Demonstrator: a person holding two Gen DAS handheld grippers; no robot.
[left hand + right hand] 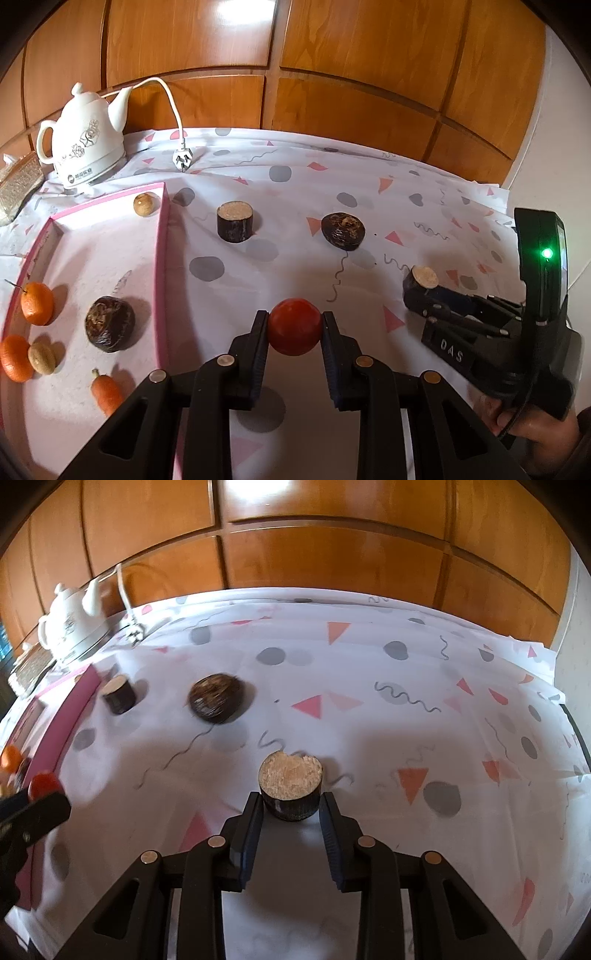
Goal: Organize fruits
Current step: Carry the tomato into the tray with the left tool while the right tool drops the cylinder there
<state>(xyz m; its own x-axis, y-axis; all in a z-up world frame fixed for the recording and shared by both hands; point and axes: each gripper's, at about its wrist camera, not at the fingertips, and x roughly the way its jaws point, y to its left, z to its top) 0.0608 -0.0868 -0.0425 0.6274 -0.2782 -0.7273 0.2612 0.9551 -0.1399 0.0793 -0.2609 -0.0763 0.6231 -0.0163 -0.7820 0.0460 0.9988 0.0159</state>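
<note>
Where fingers (260, 332) pinch, round glossy tomato (294, 326).

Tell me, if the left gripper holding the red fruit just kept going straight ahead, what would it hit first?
Probably bare tablecloth, in the gap between the cut dark piece and the round dark fruit; depth is hard to judge.

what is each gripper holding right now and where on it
Left gripper clamps the red tomato by its two sides. Right gripper grips the dark cut stub by its lower sides.
</note>
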